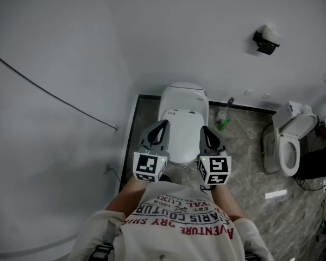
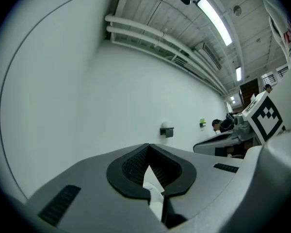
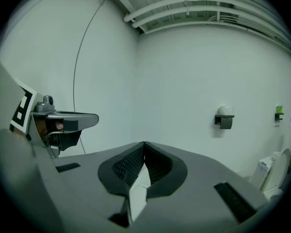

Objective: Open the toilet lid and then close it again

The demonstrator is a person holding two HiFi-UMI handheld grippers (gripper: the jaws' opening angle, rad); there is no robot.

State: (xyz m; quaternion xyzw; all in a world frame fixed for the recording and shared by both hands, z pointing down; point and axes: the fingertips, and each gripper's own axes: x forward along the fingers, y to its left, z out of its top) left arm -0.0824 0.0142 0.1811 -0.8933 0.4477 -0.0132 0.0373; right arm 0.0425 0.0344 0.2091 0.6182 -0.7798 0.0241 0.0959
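the toilet lid (image 1: 180, 136) looks to lie flat down on the white toilet (image 1: 186, 93), which stands in the corner against grey walls. the lid's front edge is hidden behind the grippers. just above it, side by side and pointing level at the back wall, are the left hand-held gripper (image 1: 163, 124) and the right hand-held gripper (image 1: 205, 128). both have their jaws pressed together and hold nothing; only a sliver of white shows beneath the pads. a lid that is down fits one waiting to be raised and one already lowered again. either way, handling it well likely means meeting its front rim and guiding it slowly, never letting it fall. a second toilet (image 1: 293, 137) stands well apart to the right.
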